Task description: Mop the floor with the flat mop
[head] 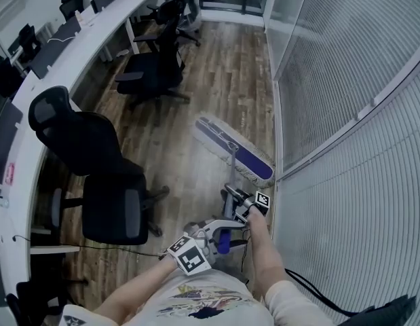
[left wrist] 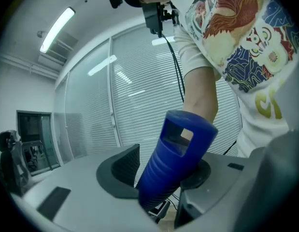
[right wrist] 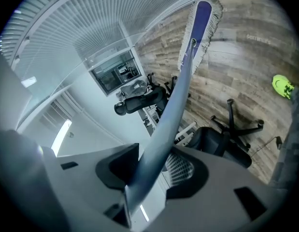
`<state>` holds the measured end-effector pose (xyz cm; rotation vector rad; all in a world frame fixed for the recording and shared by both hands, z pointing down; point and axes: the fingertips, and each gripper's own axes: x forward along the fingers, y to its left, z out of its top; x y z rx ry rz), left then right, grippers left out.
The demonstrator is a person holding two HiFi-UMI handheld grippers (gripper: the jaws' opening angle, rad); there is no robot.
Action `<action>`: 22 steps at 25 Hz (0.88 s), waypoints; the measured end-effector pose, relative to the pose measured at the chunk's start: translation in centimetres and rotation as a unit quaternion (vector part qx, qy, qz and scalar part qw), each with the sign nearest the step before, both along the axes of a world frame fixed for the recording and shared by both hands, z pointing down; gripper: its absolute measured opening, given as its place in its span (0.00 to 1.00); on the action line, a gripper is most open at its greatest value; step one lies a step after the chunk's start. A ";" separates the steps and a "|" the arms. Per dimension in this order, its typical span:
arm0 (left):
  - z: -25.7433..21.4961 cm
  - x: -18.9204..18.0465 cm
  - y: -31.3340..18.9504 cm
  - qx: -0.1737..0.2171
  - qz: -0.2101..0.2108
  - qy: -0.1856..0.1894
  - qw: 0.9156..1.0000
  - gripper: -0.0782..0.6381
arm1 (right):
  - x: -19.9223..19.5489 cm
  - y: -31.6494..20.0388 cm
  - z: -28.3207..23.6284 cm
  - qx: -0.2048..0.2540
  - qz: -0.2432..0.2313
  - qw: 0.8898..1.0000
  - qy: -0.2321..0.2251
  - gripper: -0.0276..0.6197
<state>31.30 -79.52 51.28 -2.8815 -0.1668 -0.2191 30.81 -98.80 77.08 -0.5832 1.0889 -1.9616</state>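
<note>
Near right, by slatted glass wall (head: pixel 345 73): purple fringed flat mop (head: pixel 233 151), head on wood-plank floor (head: pixel 223 66) beyond tools.
L tool (head: pixel 222 242) clamped on its blue ribbed grip (left wrist: pixel 180 153); R tool (head: pixel 235 206) clamped on grey pole (right wrist: pixel 171 110).

— How is the light behaving?
— It is coming evenly from overhead, cool and flat. A ceiling strip light (left wrist: pixel 56 29) is glowing blown-out white in the left gripper view, and its reflections are streaking the glass partition (left wrist: pixel 91 110).
— Shadows?
— Only soft ones are pooling under the office chairs (head: pixel 94 148) in the head view.
— Sharpness?
— The blue mop grip (left wrist: pixel 176 158) is sitting soft, too close to the lens, and the mop pole (right wrist: pixel 163 124) is smearing at its near end. Both gripper views are bowing straight lines and fading to black at the corners.
</note>
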 end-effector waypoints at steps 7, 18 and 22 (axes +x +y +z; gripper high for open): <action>0.1 0.4 7.5 0.004 -0.005 -0.011 1.000 0.35 | -0.5 7.4 0.1 -0.001 -0.010 1.000 -0.004 0.29; 0.7 -1.0 24.3 0.010 -0.020 -0.027 0.999 0.35 | -3.0 24.3 -0.5 0.006 -0.056 0.998 -0.008 0.30; 0.3 -2.4 29.3 0.003 -0.030 -0.029 0.999 0.35 | -4.7 29.3 -0.1 0.005 -0.068 0.998 -0.004 0.30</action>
